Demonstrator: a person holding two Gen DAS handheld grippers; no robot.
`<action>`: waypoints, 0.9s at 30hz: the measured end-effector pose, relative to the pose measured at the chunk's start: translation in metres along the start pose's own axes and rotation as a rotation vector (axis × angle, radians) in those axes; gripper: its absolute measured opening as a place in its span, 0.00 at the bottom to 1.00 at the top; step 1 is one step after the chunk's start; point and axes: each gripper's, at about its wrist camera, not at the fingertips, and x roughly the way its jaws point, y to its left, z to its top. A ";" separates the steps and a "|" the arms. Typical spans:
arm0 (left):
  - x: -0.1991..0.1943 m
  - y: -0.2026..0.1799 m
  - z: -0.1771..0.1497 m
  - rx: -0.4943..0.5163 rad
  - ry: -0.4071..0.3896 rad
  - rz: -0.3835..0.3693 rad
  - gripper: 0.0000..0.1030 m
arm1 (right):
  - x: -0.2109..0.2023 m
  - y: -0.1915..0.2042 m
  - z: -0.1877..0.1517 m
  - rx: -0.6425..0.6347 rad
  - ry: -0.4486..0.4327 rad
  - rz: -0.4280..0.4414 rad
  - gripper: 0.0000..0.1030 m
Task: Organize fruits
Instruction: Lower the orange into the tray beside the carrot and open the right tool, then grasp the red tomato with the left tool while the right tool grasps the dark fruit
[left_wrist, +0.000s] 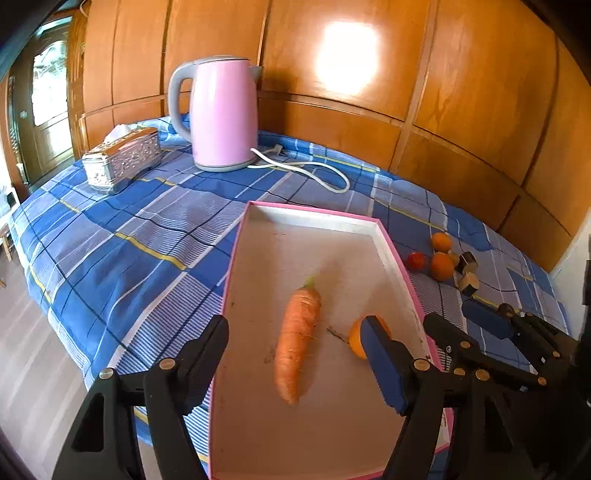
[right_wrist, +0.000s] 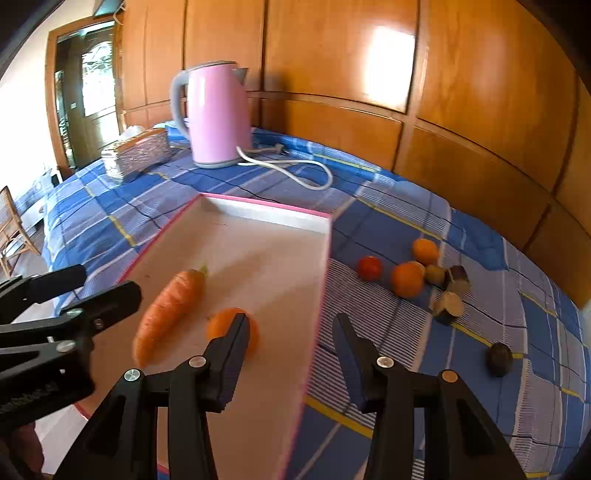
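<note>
You've got a pink-rimmed tray (left_wrist: 397, 254), white inside, lying flat. In it: one carrot (left_wrist: 295, 341) on its side, green end pointing away from you, and an orange (right_wrist: 231, 326) just beside it. Right of the tray, a cluster on the blue checked cloth: two oranges (right_wrist: 407, 279), a red tomato (right_wrist: 369, 268), cut dark-skinned pieces (right_wrist: 448, 305). One dark round fruit (right_wrist: 499, 359) sits apart, nearer you.

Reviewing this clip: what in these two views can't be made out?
- Orange in the tray: left wrist view, mostly hidden behind the left gripper's blue pad.
- Tray's near end: both views, covered by jaws and cut off by the bottom edge.
- Small brown pieces beside the oranges: too small to identify.
- Dark round item: right wrist view, blurred; kind unclear.
</note>
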 end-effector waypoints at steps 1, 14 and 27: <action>0.001 -0.003 0.001 0.010 0.001 -0.003 0.72 | 0.000 -0.005 -0.001 0.011 0.002 -0.004 0.46; 0.017 -0.054 0.001 0.170 0.066 -0.082 0.72 | 0.004 -0.112 -0.041 0.220 0.082 -0.142 0.46; 0.034 -0.092 0.016 0.233 0.098 -0.145 0.72 | -0.002 -0.202 -0.067 0.430 0.113 -0.237 0.46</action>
